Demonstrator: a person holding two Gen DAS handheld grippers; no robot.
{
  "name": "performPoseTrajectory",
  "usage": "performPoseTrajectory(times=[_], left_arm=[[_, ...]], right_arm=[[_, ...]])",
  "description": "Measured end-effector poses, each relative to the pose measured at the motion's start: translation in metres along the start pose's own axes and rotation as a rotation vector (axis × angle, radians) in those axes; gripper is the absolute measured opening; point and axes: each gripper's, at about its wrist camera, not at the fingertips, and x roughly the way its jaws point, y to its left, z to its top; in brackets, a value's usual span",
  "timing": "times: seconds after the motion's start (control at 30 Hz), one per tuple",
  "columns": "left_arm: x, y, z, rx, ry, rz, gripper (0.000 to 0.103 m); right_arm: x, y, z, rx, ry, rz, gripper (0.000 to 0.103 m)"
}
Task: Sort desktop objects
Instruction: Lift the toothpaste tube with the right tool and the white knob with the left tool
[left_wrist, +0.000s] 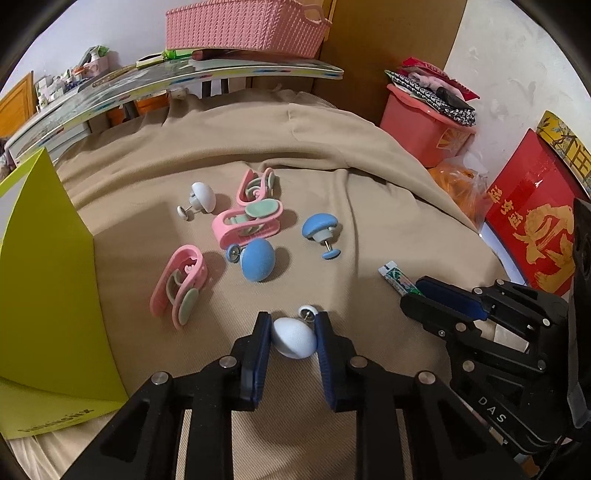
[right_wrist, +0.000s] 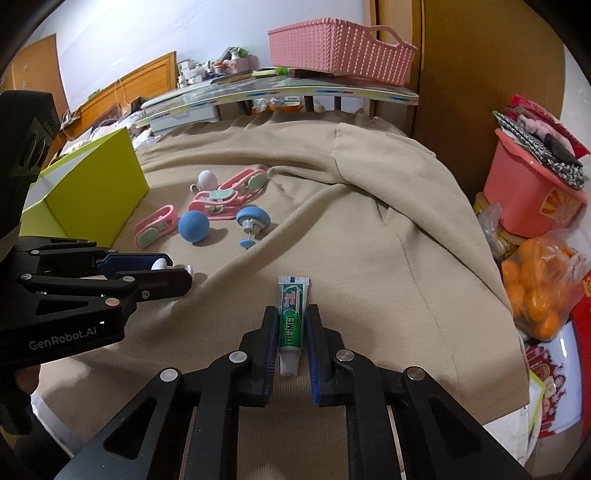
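The left gripper (left_wrist: 293, 341) is pinching a white dome pin (left_wrist: 294, 342) low over the tan blanket (left_wrist: 369, 206), while the right gripper (right_wrist: 291, 339) squeezes a small green toothpaste tube (right_wrist: 291, 317) lying flat on the cloth. That rounded dome could squirt out from between the pads, I'd say, and the tube's slick skin may slide if lifted crookedly. The pink clips (left_wrist: 247, 221) and blue pins (left_wrist: 257, 259) wait near the green box (right_wrist: 92, 188).

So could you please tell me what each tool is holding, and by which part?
The left tool grips the white mushroom-shaped pin by its domed cap. The right tool clamps the small green toothpaste tube across its lower body.
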Motion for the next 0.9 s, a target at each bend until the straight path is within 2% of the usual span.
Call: performPoseTrajectory(times=[0.33, 0.9], left_arm=[[-0.014, -0.002, -0.001, -0.002, -0.025, -0.003, 0.025], [-0.055, -0.007, -0.003, 0.001, -0.108, 0.006, 0.025]], right_arm=[[-0.010, -0.004, 0.002, 0.032, -0.012, 0.022, 0.014], [-0.045, 0.019, 0.012, -0.012, -0.079, 0.038, 0.014]])
